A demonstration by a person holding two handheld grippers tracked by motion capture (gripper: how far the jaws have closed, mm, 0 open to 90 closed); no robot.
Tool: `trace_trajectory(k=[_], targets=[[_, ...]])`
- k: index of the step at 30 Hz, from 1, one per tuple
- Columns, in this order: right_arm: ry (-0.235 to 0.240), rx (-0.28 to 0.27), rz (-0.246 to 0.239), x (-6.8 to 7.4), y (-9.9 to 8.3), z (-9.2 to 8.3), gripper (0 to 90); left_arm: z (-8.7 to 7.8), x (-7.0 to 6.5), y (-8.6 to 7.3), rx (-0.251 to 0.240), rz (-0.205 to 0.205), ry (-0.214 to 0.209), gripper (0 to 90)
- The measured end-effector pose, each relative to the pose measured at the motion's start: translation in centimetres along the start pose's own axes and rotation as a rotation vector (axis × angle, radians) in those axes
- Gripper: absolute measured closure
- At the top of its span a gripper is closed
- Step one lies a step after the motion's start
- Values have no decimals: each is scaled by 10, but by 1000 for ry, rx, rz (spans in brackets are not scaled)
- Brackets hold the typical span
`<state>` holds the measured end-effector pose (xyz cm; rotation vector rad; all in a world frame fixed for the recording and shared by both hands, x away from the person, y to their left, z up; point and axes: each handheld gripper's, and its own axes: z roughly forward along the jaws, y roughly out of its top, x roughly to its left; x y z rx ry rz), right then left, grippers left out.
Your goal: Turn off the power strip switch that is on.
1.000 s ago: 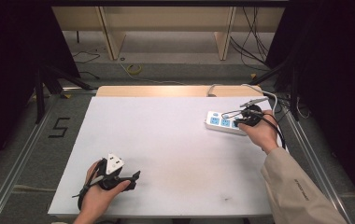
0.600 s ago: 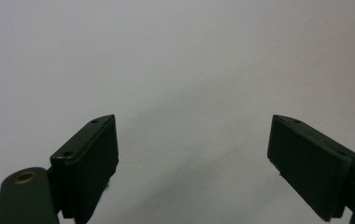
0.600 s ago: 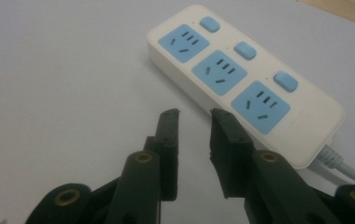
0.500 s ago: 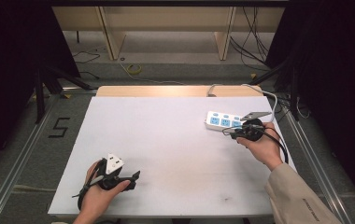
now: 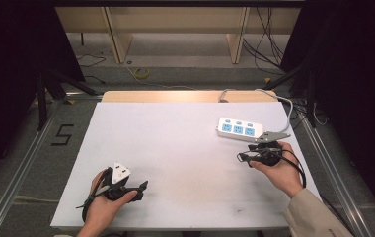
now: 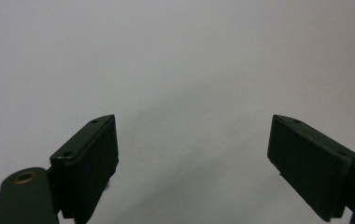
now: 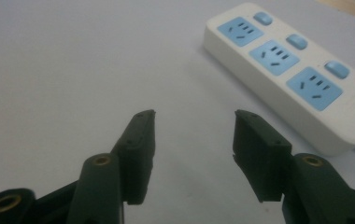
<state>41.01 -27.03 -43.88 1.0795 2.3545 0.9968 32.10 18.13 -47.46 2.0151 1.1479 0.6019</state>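
Just beyond my right gripper [image 5: 243,157], power strip [image 5: 240,129] lies long axis left-right, nearer that hand; both grippers' jaws spread, empty; left gripper [image 5: 141,186] well apart.

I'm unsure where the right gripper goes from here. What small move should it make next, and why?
Probably keep it open and hold it just short of the white power strip with blue sockets. The right gripper is open and empty over the bare white tabletop, the strip lies just beside and beyond it, and nothing is plugged in.
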Motion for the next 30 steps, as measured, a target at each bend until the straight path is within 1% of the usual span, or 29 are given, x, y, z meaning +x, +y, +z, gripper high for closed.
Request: trace_trajectory(k=[4, 8, 13, 17, 23, 30], targets=[[12, -12, 10, 9, -16, -2, 456, 0, 0, 0, 3, -1, 0, 159], [22, -32, 13, 16, -32, -3, 429, 1, 0, 0, 3, -2, -1, 159], [38, -56, 27, 22, -47, -6, 411, 2, 0, 0, 8, 1, -2, 159], [39, -74, 34, 23, -54, -7, 397, 3, 0, 0, 11, 1, -2, 159], [38, -97, 49, 24, -59, -6, 368, 4, 1, 0, 17, -1, -3, 159], [46, -101, 47, 24, -61, -4, 346, 6, 2, 1, 22, 0, -3, 159]])
